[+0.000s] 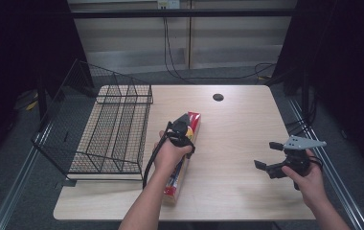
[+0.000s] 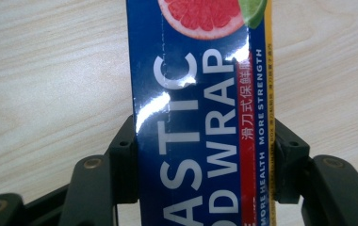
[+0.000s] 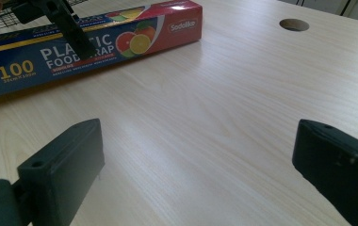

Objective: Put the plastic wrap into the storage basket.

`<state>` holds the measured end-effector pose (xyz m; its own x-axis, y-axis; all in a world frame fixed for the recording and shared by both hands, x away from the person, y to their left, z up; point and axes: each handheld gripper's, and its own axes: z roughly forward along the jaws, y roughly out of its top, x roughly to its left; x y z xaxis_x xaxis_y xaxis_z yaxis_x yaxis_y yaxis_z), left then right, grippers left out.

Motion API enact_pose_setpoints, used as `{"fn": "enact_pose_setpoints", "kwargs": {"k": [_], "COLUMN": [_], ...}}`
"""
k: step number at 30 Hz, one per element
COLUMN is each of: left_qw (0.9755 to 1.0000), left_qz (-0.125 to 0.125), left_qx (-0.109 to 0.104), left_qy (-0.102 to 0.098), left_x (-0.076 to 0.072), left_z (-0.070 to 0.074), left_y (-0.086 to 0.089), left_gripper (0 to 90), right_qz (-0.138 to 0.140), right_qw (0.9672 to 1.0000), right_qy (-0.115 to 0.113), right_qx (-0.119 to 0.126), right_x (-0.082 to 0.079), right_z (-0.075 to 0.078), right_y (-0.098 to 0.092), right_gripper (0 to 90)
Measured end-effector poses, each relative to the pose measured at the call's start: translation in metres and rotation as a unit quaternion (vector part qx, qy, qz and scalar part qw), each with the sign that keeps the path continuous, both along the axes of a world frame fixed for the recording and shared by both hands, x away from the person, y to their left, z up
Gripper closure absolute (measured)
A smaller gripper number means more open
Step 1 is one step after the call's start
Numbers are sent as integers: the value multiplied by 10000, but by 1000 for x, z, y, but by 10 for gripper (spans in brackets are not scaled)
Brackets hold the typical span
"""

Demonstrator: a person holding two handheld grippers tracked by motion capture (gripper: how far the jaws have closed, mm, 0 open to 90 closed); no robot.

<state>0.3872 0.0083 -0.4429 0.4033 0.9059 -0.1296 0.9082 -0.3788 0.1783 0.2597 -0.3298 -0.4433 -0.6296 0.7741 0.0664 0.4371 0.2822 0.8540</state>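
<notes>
A long blue and red plastic food wrap box (image 1: 193, 120) lies lengthwise on the wooden table (image 1: 237, 129), left of centre. My left gripper (image 1: 182, 130) comes down on it from above and is shut across its width. In the left gripper view both black jaws press on the sides of the box (image 2: 200, 94), with the left gripper (image 2: 200, 146) straddling it. My right gripper (image 1: 267, 154) hovers open over bare table at the right, nothing between its jaws. In the right gripper view the right gripper (image 3: 205, 155) stands wide apart, and the box (image 3: 97, 42) lies beyond with the left gripper (image 3: 69, 28) on it.
A black wire basket (image 1: 113, 129) stands tilted along the table's left side, close to the box. A round cable hole (image 1: 218, 97) sits near the far edge. Bare wood lies between the box and my right hand.
</notes>
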Motion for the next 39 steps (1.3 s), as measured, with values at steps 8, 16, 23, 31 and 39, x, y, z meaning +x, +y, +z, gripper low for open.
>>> {"fn": "enact_pose_setpoints", "kwargs": {"k": [8,16,23,31,39], "left_qw": [10000,10000,9998,9995,9993], "left_qz": [38,94,182,259,334], "left_qx": [46,-15,-120,-163,-168], "left_qy": [-36,0,6,35,71], "left_x": [3,9,12,15,18], "left_z": [14,29,42,51,56], "left_y": [2,8,11,13,18], "left_gripper": [427,427,427,428,428], "right_qz": [37,68,79,97,83], "right_qw": [9999,9999,9999,9999,9999], "right_qy": [-57,-51,-34,-41,-54], "right_qx": [111,108,98,101,98], "right_x": [0,0,0,0,0], "right_z": [1,0,0,0,1], "right_y": [0,-2,-2,-1,-1], "right_gripper": [9,9,8,8,9]}}
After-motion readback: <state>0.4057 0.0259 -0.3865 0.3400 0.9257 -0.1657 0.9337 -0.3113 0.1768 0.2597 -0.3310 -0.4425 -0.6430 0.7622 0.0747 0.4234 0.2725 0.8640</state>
